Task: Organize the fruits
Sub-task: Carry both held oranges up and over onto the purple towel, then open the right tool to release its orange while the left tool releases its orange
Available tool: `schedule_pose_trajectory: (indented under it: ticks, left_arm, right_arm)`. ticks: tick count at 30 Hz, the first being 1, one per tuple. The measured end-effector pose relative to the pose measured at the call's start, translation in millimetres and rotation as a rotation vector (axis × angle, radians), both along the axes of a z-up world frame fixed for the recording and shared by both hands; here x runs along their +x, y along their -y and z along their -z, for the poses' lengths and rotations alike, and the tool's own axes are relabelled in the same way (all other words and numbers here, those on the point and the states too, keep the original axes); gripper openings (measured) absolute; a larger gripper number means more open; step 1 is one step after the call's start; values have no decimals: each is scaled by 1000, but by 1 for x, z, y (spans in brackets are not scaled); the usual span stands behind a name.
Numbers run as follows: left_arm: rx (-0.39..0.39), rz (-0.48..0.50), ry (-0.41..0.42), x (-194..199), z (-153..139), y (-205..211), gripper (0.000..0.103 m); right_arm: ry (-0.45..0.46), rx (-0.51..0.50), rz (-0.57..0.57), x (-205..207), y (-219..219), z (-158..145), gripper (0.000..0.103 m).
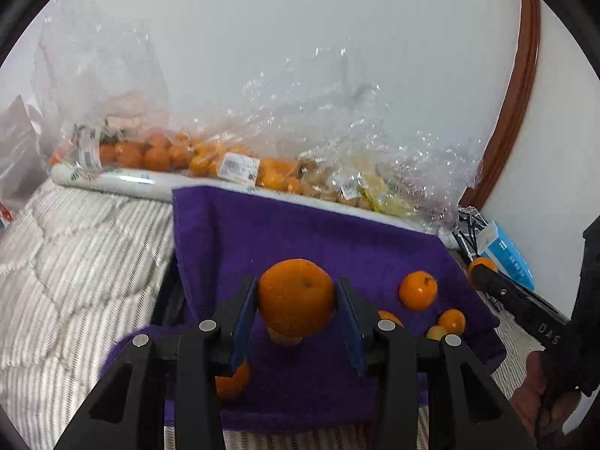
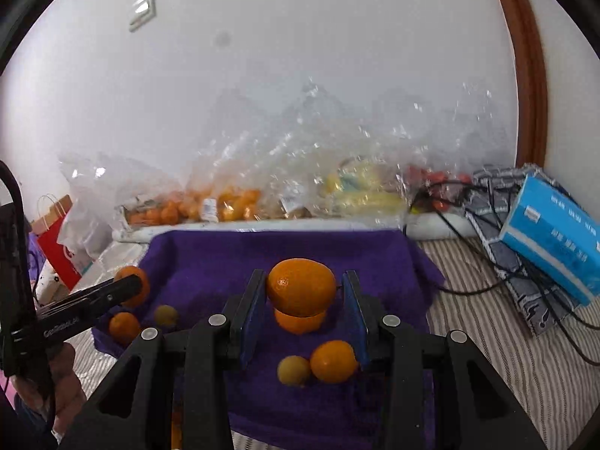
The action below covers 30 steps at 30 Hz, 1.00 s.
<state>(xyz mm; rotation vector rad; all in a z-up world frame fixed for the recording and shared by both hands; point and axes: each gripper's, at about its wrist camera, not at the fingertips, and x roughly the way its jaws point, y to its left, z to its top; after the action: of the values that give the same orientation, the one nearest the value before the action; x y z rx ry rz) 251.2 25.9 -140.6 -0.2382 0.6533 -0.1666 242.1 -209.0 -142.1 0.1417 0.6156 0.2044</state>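
Observation:
My left gripper (image 1: 297, 281) is shut on a large orange (image 1: 296, 300), which hangs over a purple towel (image 1: 300, 232). My right gripper (image 2: 304, 274) is shut on another orange (image 2: 301, 287) above the same towel (image 2: 210, 262). Loose fruit lies on the cloth: a mandarin (image 1: 418, 290), a small orange (image 1: 452, 320), an orange (image 2: 333, 361) and a yellowish small fruit (image 2: 293, 370). Another orange (image 2: 300, 320) sits right under the held one. Each view shows the other gripper's black finger (image 1: 498, 288) (image 2: 112, 292) at its edge with its orange.
Clear plastic bags of oranges (image 1: 157, 153) and other fruit (image 2: 356, 187) line the white wall behind the towel. A blue tissue pack (image 2: 551, 232), dark cables (image 2: 487, 285) and a patterned cloth lie on the striped bedding at right. A red paper bag (image 2: 56, 247) stands left.

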Motion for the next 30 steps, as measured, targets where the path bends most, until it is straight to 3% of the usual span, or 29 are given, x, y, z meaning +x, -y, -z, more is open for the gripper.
schedule_pose_trajectory:
  ticks: [12, 30]
  left_arm:
    - [7, -1, -31, 3, 13, 5, 40]
    - [25, 9, -35, 3, 13, 8, 40]
  right_arm:
    - [-70, -165, -28, 7, -28, 27, 40]
    - [-86, -189, -32, 7, -30, 28, 41]
